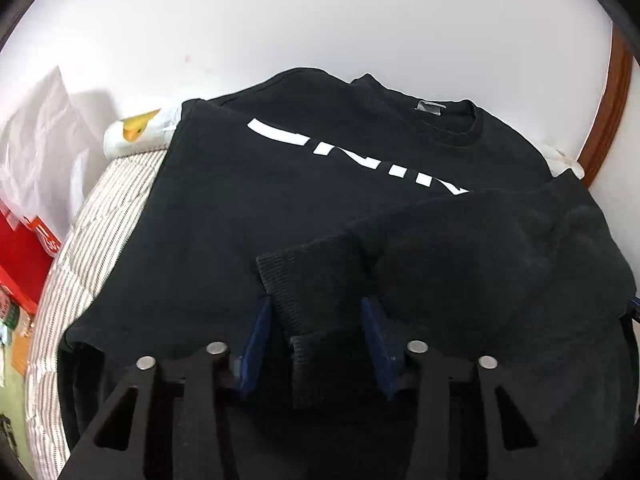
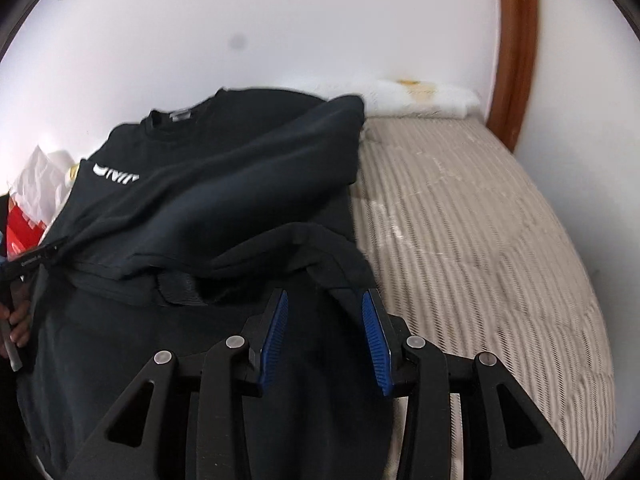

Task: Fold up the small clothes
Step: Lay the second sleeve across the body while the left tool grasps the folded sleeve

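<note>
A black sweatshirt [image 1: 248, 208] with white lettering lies on the striped bed, collar toward the wall. One sleeve is folded across its front, and its ribbed cuff [image 1: 308, 284] lies between the fingers of my left gripper [image 1: 316, 312], which is open with the jaws apart around the cuff. In the right wrist view the sweatshirt [image 2: 208, 184] fills the left half. My right gripper [image 2: 325, 308] is open above a raised fold of the black fabric near the garment's right edge, not clamped on it.
The striped bed cover [image 2: 480, 240] stretches to the right. A white pillow [image 2: 420, 96] lies at the wall, by a brown wooden frame [image 2: 516, 52]. Red boxes and white paper [image 1: 28, 216] sit left of the bed. A small duck-print pillow [image 1: 136, 132] lies behind the sweatshirt.
</note>
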Demonstrator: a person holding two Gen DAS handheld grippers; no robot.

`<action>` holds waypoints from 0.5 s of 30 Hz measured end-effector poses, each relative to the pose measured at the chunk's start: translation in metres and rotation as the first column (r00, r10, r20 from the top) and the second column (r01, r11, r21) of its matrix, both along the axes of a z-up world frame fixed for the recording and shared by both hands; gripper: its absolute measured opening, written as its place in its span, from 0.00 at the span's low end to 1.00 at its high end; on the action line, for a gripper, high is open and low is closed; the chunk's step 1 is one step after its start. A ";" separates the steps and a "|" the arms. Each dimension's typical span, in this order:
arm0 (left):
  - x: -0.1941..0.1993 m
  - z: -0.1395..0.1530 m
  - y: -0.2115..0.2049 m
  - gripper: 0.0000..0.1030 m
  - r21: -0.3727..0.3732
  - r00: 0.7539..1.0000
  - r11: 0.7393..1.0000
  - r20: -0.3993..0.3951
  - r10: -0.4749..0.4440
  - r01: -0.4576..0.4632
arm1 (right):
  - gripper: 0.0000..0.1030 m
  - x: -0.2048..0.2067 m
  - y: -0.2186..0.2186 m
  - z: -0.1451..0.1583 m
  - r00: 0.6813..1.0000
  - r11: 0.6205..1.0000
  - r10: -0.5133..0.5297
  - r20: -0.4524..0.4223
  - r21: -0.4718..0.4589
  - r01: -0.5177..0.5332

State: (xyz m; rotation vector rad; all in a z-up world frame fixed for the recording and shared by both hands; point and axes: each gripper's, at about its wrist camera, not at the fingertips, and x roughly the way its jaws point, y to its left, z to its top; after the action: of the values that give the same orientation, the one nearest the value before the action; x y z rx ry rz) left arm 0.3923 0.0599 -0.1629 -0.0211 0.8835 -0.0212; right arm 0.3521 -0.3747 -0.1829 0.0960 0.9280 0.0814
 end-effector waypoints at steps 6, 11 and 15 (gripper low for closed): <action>0.007 0.012 0.020 0.07 -0.076 0.999 0.996 0.005 0.047 -0.047 | 0.42 0.029 0.029 -0.013 0.999 0.975 0.026 0.036 -0.221 -0.017; 0.000 0.053 0.035 0.06 -0.180 0.997 0.984 0.076 0.031 -0.017 | 0.09 0.045 0.029 -0.004 0.996 0.982 0.060 0.067 -0.181 -0.047; 0.003 0.085 0.049 0.06 -0.242 0.990 0.970 0.135 0.041 -0.007 | 0.09 0.027 0.012 0.036 0.984 0.999 0.004 0.180 -0.049 0.005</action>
State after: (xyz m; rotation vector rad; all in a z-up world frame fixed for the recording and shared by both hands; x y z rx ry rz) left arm 0.3951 0.1094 -0.0783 -0.2553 0.7364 -0.1067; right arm 0.3790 -0.3626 -0.1468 0.0425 0.7484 0.0657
